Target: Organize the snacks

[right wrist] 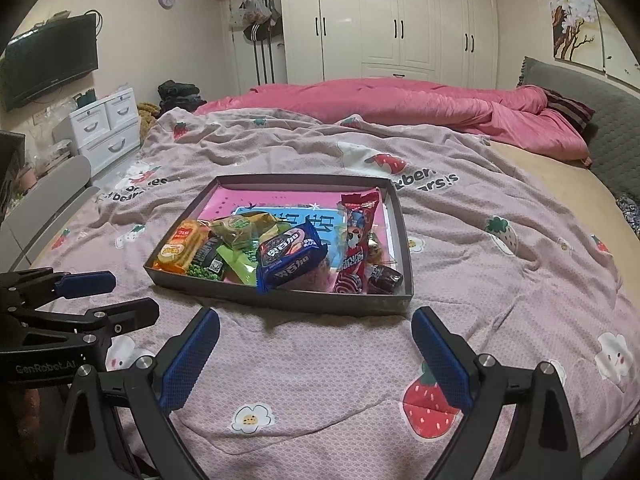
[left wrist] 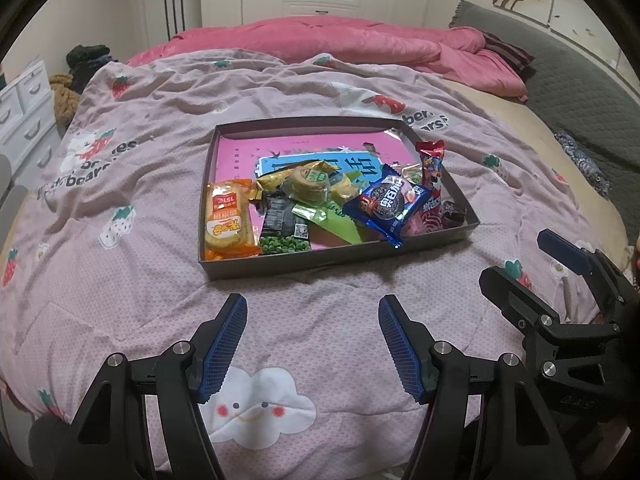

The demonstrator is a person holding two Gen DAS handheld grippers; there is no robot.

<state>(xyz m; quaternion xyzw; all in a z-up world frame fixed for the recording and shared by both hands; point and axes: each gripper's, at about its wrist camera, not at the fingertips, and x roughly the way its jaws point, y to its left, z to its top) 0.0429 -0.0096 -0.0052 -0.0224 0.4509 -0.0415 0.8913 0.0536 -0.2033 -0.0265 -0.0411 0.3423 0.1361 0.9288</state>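
Observation:
A shallow grey box (left wrist: 320, 262) (right wrist: 280, 300) sits on the bed and holds several snack packs: an orange cracker pack (left wrist: 228, 216) (right wrist: 180, 246), a green pea pack (left wrist: 284, 236), a blue cookie pack (left wrist: 390, 204) (right wrist: 290, 256), a red candy pack (left wrist: 430, 168) (right wrist: 358, 224) and a dark wrapped candy (right wrist: 384, 278). My left gripper (left wrist: 312, 312) is open and empty, just short of the box's near wall. My right gripper (right wrist: 316, 328) is open and empty, also just short of that wall. Each gripper shows in the other's view, the right one (left wrist: 532, 264) and the left one (right wrist: 108, 292).
The box lies on a pink strawberry-print blanket (left wrist: 160, 160) (right wrist: 500, 200). A bunched pink duvet (left wrist: 340, 40) (right wrist: 400, 104) lies behind it. A grey headboard (right wrist: 600, 120) is at the right, white drawers (right wrist: 108, 128) and a wall TV (right wrist: 48, 64) at the left.

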